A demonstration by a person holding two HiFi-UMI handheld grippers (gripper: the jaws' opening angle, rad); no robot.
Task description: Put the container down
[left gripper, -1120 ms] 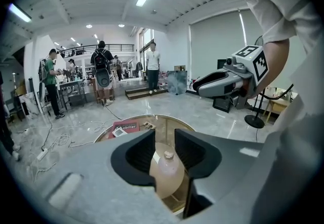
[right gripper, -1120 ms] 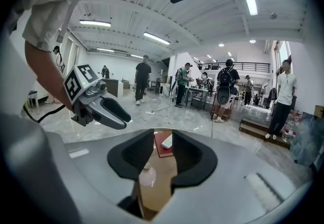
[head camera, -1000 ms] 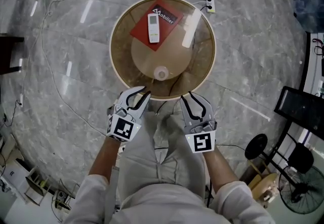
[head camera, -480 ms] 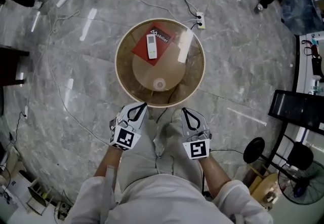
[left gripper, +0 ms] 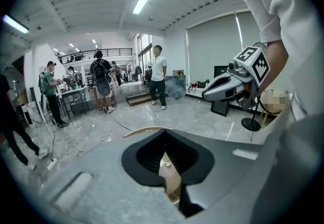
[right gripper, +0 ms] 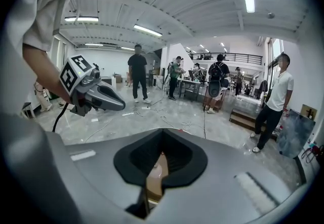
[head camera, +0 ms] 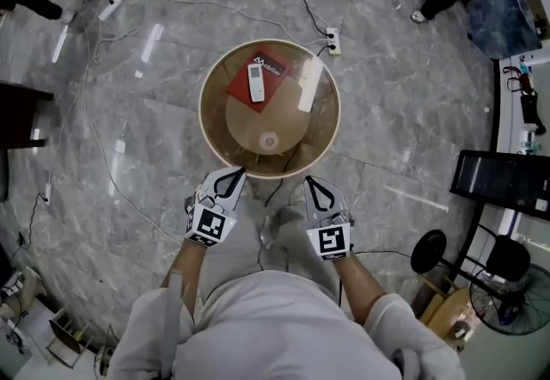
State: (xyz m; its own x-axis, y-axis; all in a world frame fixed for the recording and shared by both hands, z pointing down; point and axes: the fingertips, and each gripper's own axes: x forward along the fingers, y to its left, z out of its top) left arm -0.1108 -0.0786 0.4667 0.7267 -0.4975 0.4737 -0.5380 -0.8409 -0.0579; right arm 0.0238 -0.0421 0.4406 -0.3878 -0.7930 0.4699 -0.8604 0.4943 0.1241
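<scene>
A small clear round container (head camera: 270, 142) stands on the round glass table (head camera: 215, 133), near its front rim. Farther back a white remote (head camera: 256, 82) lies on a red booklet (head camera: 271, 76). My left gripper (head camera: 238, 173) is shut and holds nothing, just short of the table's front left rim. My right gripper (head camera: 308, 182) is also shut and holds nothing, short of the front right rim. Each gripper view shows its own jaws (left gripper: 163, 133) (right gripper: 162, 132) closed over the tabletop, and the other gripper (left gripper: 228, 83) (right gripper: 96, 94) alongside.
Cables and a power strip (head camera: 331, 41) trail over the marble floor behind the table. Several people (left gripper: 158, 78) stand farther off. A black screen (head camera: 503, 182), a round stand base (head camera: 427, 251) and a fan (head camera: 509, 318) crowd the right side.
Both grippers' jaws have closed. The head view has drawn back, so the table looks smaller and farther, and the grippers now sit just off its front rim.
</scene>
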